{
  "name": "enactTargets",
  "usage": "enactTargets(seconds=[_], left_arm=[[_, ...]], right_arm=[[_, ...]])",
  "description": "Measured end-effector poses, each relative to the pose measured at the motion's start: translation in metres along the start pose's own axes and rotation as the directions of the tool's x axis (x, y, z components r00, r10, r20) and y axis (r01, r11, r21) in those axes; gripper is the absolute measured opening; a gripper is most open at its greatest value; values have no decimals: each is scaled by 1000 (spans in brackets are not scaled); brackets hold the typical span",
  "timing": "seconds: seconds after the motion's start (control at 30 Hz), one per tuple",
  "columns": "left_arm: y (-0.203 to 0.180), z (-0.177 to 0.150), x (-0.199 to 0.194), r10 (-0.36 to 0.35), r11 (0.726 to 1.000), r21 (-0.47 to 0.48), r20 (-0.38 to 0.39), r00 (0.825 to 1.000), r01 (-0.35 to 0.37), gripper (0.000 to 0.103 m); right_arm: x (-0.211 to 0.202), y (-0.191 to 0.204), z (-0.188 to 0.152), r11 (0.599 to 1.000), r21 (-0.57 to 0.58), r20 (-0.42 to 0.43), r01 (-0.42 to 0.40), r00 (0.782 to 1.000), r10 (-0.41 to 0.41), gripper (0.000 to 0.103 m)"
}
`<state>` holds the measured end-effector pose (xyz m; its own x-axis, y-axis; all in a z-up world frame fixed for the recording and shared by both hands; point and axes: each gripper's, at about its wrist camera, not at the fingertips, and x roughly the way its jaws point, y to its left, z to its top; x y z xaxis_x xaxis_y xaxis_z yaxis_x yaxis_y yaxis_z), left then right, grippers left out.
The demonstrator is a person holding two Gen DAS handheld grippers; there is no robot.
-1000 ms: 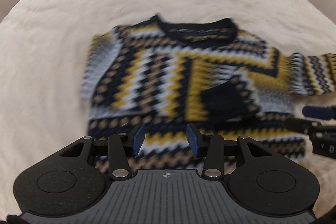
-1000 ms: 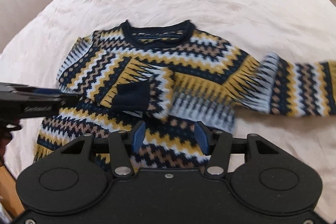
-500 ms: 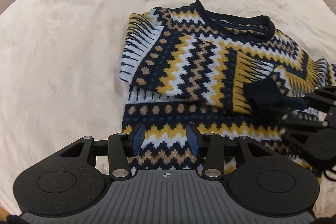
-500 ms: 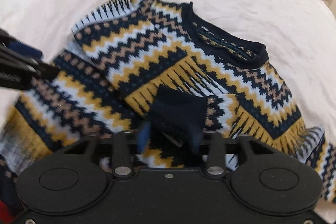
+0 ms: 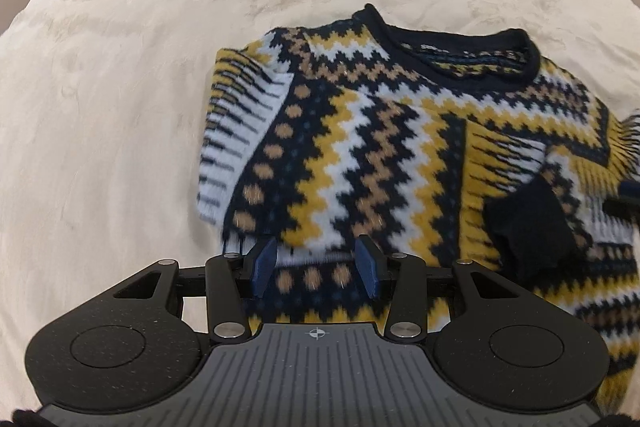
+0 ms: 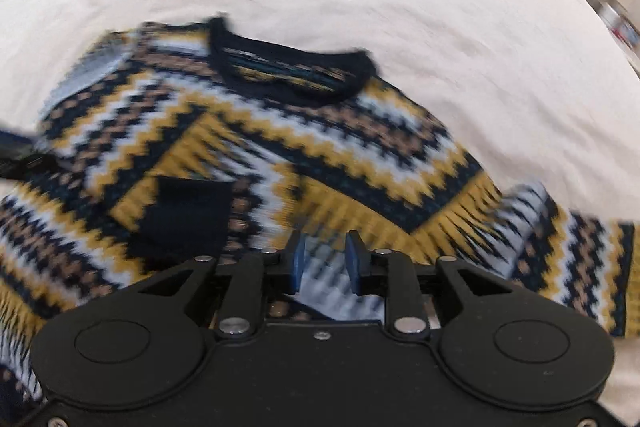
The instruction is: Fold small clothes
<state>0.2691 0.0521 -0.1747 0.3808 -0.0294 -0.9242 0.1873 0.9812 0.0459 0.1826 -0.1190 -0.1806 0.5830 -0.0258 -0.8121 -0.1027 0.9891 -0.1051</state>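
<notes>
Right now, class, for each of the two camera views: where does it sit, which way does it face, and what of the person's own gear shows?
Left wrist: sits on the left gripper, facing steeply down at the sweater with one sleeve folded across; its open fingers show.
Right wrist: sits on the right gripper, facing down, blurred; its jaws are opening, nothing gripped.
Shared: sweater, its dark collar, dark cuff and the cream bedcover.

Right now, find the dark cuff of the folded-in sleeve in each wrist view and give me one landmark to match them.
Left wrist view: the dark cuff lies at the right, on the sweater's chest, low of centre.
Right wrist view: the dark cuff lies left of centre, just above the gripper body.
Shared landmark: the dark neckline, up and away from the cuff in both.
</notes>
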Motion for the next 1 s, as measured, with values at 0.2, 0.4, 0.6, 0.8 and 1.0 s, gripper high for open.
enactTargets(seconds=[0.2,0.4,0.6,0.8,1.0], left_arm=[[1,14,29,44,999,7,-28,999,-44,42],[-1,14,44,48,998,32,-62,997,-46,44],[-1,14,44,36,999,23,-50,998,-35,45],[1,12,44,48,999,16,-48,998,-48,45],[-2,12,44,59,998,19,-48,997,-58,46]], right_arm=[[3,49,16,993,-79,32,-93,995,96,52],[30,86,23,979,-195,-3,-64,998,65,51],[37,61,12,972,-229,-25,58,998,-66,47],[23,-16,0,986,-17,-87,166,982,-166,48],[-2,19,-3,984,-176,28,-22,999,28,51]])
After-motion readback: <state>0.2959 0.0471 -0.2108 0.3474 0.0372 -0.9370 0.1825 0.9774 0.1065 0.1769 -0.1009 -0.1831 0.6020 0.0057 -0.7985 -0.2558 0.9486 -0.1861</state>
